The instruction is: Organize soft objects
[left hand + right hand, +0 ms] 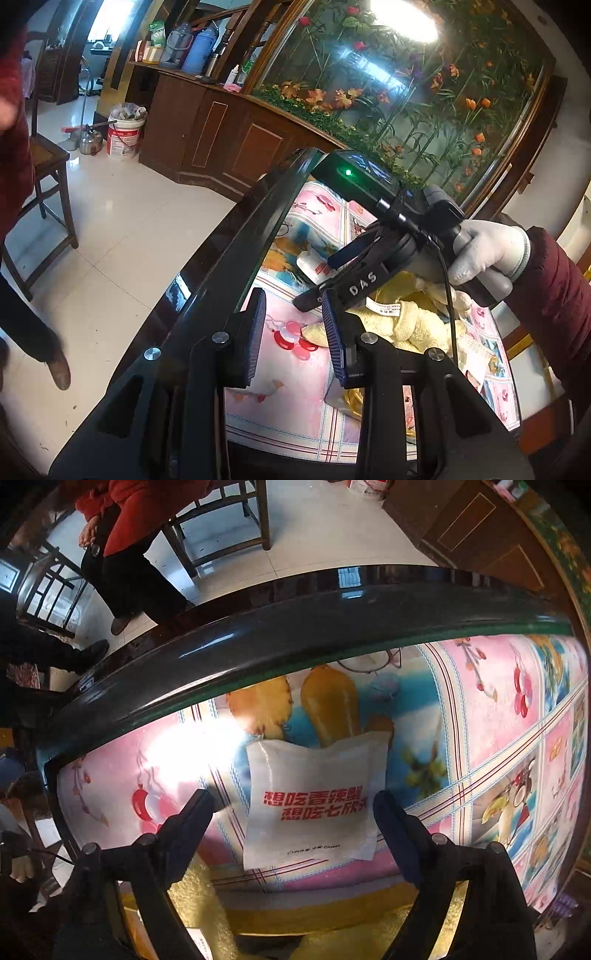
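A white plastic packet with red print [314,801] lies flat on the floral table cover. My right gripper [295,805] is open, its fingers on either side of the packet's near half, just above it. The same packet [314,264] shows in the left wrist view, partly hidden by the right gripper [314,295]. A yellow fluffy garment [410,321] with a white label lies bunched on the table beside it. My left gripper [295,336] is open and empty above the cover, one tip of the garment between its fingers.
The glass-topped table has a dark curved rim [258,635]. A gold item [332,915] lies at the near edge. A person in red [129,535] stands by wooden chairs [40,184]. A wooden cabinet [221,129] and white bucket [125,133] stand beyond.
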`<state>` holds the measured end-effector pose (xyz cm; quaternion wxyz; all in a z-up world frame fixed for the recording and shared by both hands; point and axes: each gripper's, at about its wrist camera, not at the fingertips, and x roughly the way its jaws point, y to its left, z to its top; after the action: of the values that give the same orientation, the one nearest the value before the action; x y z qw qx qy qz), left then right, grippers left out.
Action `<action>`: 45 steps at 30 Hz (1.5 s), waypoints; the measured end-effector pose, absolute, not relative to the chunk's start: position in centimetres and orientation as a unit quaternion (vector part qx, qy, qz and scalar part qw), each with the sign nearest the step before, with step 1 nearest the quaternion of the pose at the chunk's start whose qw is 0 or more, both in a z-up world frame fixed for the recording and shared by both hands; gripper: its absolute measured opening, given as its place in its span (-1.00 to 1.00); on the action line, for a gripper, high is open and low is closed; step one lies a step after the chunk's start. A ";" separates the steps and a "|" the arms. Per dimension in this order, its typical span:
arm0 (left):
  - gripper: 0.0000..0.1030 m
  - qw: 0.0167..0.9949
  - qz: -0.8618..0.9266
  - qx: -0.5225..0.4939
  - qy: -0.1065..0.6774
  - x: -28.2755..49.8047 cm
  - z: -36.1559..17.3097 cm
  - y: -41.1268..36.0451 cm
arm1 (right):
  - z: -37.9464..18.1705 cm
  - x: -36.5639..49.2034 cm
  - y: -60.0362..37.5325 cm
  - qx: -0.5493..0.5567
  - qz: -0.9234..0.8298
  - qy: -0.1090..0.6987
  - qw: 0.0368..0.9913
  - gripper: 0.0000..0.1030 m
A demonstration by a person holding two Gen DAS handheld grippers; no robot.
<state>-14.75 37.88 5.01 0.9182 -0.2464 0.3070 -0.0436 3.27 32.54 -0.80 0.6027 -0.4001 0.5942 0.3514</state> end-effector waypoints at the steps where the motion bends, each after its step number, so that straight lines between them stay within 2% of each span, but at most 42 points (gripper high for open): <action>1: -0.40 0.918 -0.045 -0.248 0.308 -14.8 4.9 37.8 | -1.2 3.8 32.0 -0.377 0.354 0.605 0.605 0.71; 3: -0.40 0.917 -0.045 -0.250 0.309 -14.8 4.9 37.9 | -1.2 4.2 31.9 -0.373 0.354 0.604 0.609 0.66; 5: -0.40 0.916 -0.045 -0.252 0.310 -15.0 4.7 38.0 | -0.9 4.5 31.3 -0.359 0.352 0.603 0.620 0.35; 6: -0.40 0.915 -0.043 -0.254 0.311 -15.0 4.7 38.1 | -0.6 4.8 31.0 -0.348 0.350 0.604 0.626 0.11; 9: -0.40 0.914 -0.042 -0.259 0.310 -15.1 4.8 38.0 | 0.1 5.6 30.3 -0.310 0.343 0.612 0.642 -0.02; 10: -0.40 0.914 -0.042 -0.260 0.308 -15.2 4.8 38.0 | 0.2 5.5 30.2 -0.307 0.342 0.609 0.647 -0.15; 11: -0.40 0.914 -0.043 -0.261 0.308 -15.2 4.8 38.0 | 0.5 4.9 30.2 -0.300 0.345 0.605 0.652 -0.44; 19: -0.40 0.913 -0.052 -0.260 0.311 -15.4 4.9 37.2 | 3.7 3.8 28.2 -0.252 0.346 0.567 0.704 -0.82; 26: -0.40 0.909 -0.060 -0.257 0.323 -15.0 4.6 36.3 | 9.8 2.8 21.0 -0.190 0.349 0.516 0.759 -0.82; 31: -0.40 0.909 -0.059 -0.252 0.326 -14.5 4.9 35.5 | 11.9 0.4 17.0 -0.200 0.315 0.490 0.788 -0.82; 34: -0.40 0.913 -0.057 -0.246 0.321 -13.6 5.5 34.9 | 11.5 -0.2 14.0 -0.253 0.235 0.471 0.811 -0.79; 39: -0.39 0.924 -0.045 -0.247 0.289 -11.7 6.3 34.3 | 9.9 1.1 10.7 -0.175 0.244 0.510 0.807 -0.79; 41: -0.22 0.928 -0.027 -0.247 0.277 -10.7 6.2 34.4 | 10.7 0.8 7.7 -0.063 0.251 0.470 0.844 -0.78; 42: -0.08 0.931 -0.012 -0.246 0.268 -10.2 6.1 34.5 | 10.7 0.5 6.8 -0.031 0.241 0.447 0.861 -0.76; 44: -0.06 0.937 0.022 -0.245 0.248 -9.2 5.7 35.0 | 10.5 0.0 5.9 -0.009 0.222 0.416 0.882 -0.37; 45: -0.06 0.938 0.039 -0.246 0.240 -8.7 5.4 35.3 | 10.0 -0.8 5.1 0.000 0.195 0.382 0.903 -0.30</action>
<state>-8.68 35.28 5.42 0.9384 -0.2457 0.2398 0.0388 -0.77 5.12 10.02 0.9035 -0.0002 0.3820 0.1946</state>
